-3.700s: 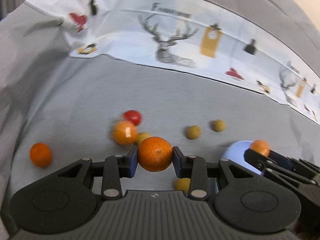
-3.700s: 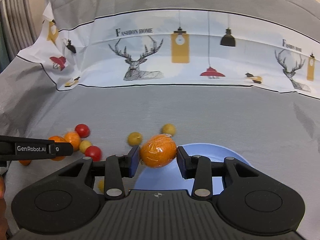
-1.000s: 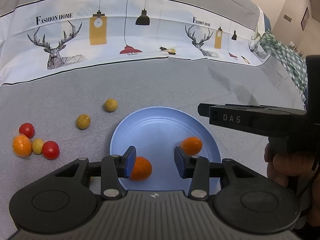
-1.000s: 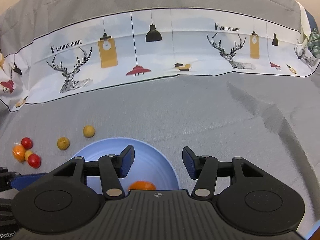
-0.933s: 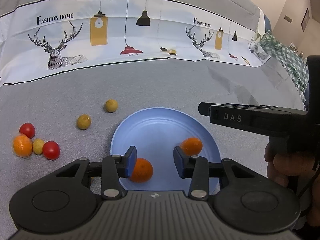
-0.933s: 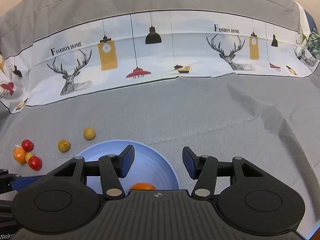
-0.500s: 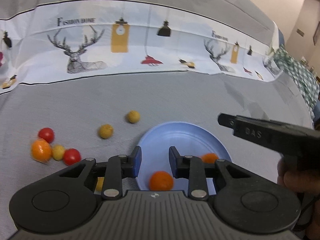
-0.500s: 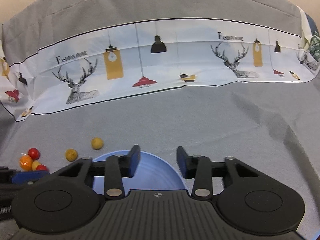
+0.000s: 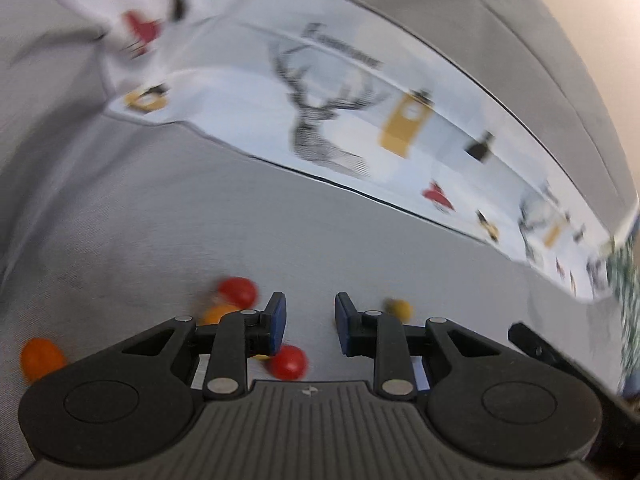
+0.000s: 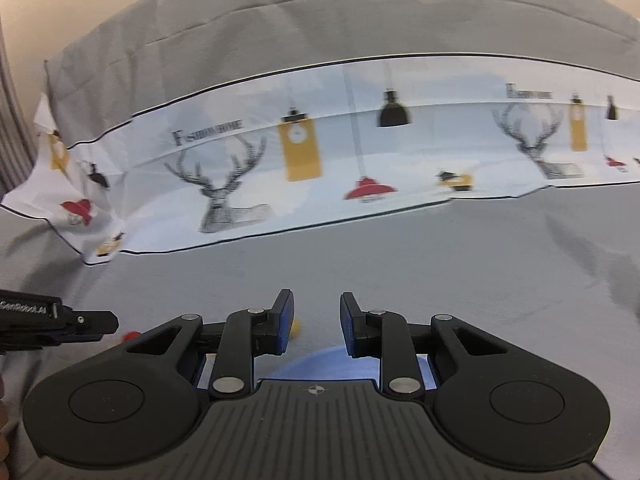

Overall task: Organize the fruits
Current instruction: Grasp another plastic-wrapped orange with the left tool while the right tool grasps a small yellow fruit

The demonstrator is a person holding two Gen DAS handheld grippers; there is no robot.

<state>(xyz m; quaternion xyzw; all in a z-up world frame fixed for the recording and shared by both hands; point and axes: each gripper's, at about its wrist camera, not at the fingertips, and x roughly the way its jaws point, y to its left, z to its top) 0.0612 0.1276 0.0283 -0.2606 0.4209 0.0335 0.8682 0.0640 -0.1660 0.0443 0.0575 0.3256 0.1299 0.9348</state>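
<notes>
Both claws are empty, so the step in hand looks like the trip from the blue plate to the loose fruit for another pick.

In the left wrist view, the left claw (image 9: 307, 322) has its jaws drawn in to their narrowest, a small gap left between the blue pads and nothing in it. They have just been closing, with no fruit caught. Just below the left pad lies a red tomato (image 9: 289, 362), close against the finger but not gripped. To the left sits an orange fruit (image 9: 42, 357), apart from the rest. A second red tomato (image 9: 237, 291) lies a little further off beside the left finger, with another orange fruit (image 9: 218, 313) half hidden by the linkage. A small yellow fruit (image 9: 397, 308) rests beyond the right finger. All lie on the grey cloth (image 9: 160, 220).

In the right wrist view, the right claw (image 10: 316, 324) is likewise pulled nearly together and empty, its jaws having just closed on nothing. The blue plate (image 10: 340, 362) shows under it, mostly hidden by the claw body; its contents cannot be seen. A small yellow fruit (image 10: 295, 327) peeks beside the left pad.

The next pick probably calls for the left claw to spread its jaws, drop over the near tomato and centre it between the pads. The round fruit may roll if nudged.
</notes>
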